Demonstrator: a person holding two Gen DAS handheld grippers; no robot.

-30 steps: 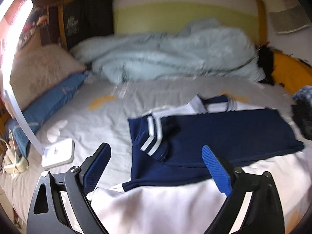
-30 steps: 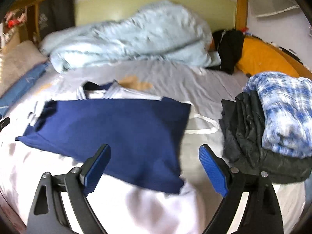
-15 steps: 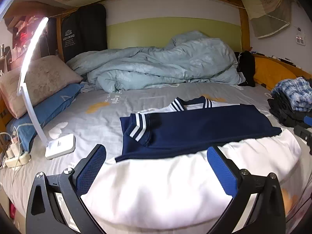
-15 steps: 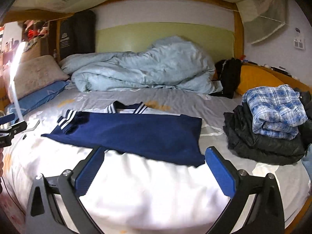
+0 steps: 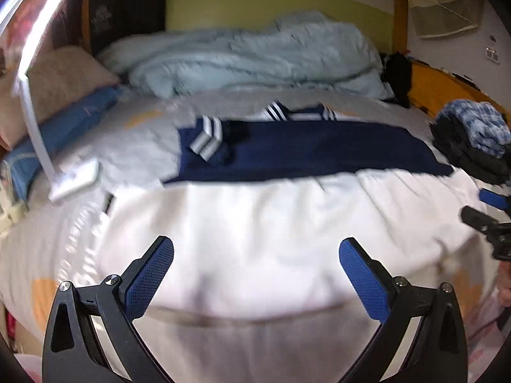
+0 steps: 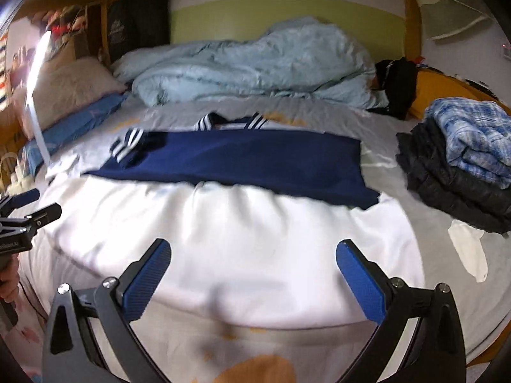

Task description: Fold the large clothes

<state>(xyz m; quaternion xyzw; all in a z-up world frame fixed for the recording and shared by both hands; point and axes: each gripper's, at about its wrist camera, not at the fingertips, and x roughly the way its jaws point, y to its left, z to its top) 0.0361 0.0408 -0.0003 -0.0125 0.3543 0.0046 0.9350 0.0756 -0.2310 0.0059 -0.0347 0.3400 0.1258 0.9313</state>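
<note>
Both the left claw and right claw gape wide, holding nothing, above the white-and-navy garment spread flat on the bed; folded clothes are stacked beside it

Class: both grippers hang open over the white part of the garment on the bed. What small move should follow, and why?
Probably lower both grippers to the near white hem and close on it. The left gripper and right gripper are open and hold nothing, and the navy and white garment lies half folded, its white part spread towards the camera.
</note>
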